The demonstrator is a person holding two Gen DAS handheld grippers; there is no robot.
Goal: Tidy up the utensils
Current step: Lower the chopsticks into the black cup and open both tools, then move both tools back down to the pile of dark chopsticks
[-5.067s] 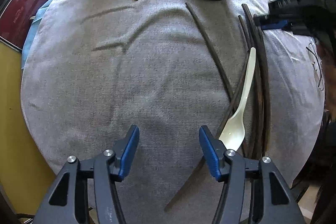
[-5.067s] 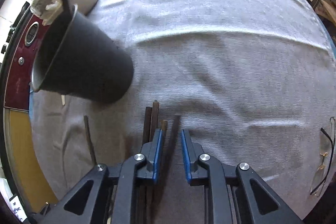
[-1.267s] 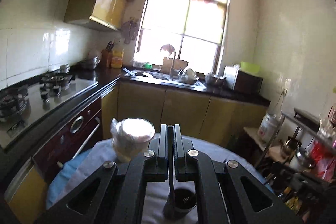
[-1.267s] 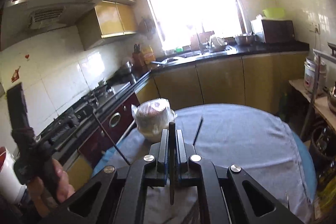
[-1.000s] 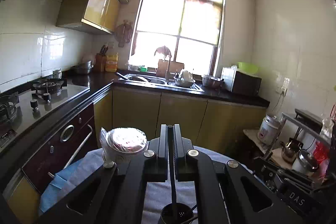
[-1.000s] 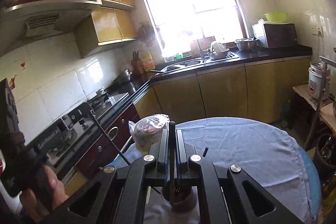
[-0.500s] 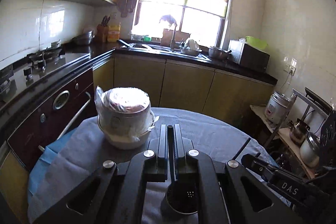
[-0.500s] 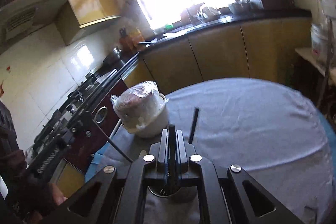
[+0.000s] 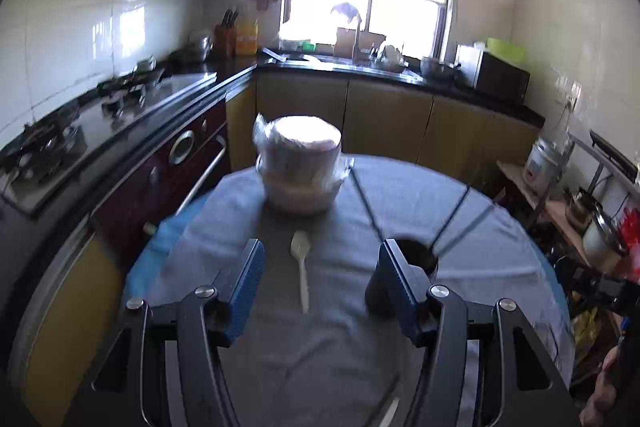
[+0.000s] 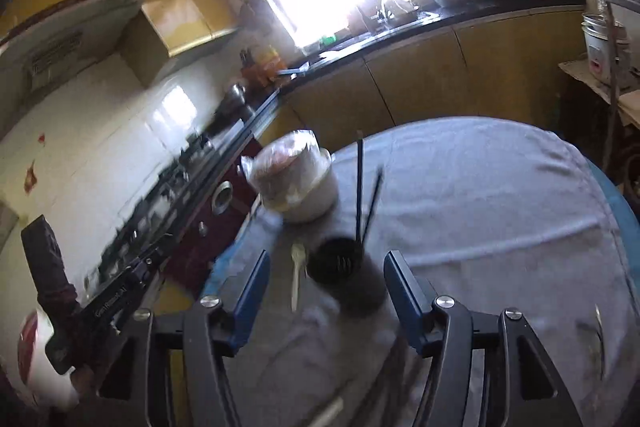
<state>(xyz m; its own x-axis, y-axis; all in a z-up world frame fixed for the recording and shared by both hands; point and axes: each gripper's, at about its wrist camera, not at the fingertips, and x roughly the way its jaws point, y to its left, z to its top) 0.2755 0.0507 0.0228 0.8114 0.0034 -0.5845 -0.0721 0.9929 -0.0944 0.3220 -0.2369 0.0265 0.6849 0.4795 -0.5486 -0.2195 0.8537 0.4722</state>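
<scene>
A dark utensil cup (image 9: 416, 259) stands on the grey-clothed round table (image 9: 500, 251), with dark chopsticks (image 9: 362, 197) leaning out of it. The cup also shows in the right wrist view (image 10: 344, 275), with two chopsticks (image 10: 359, 187) in it. A white plastic spoon (image 9: 301, 259) lies left of the cup; it also shows in the right wrist view (image 10: 296, 267). My left gripper (image 9: 320, 279) is open and empty above the table, the spoon between its fingers in view. My right gripper (image 10: 326, 287) is open and empty, just above the cup.
A white bowl stack wrapped in plastic (image 9: 300, 167) stands behind the spoon, also in the right wrist view (image 10: 296, 183). A stove counter (image 9: 100, 115) runs along the left. Another white utensil tip (image 10: 328, 413) lies near me on the cloth.
Both grippers were shut on chopsticks over the cup half a second ago. Both have opened, and the chopsticks now stand in the cup. Both grippers have drawn back.
</scene>
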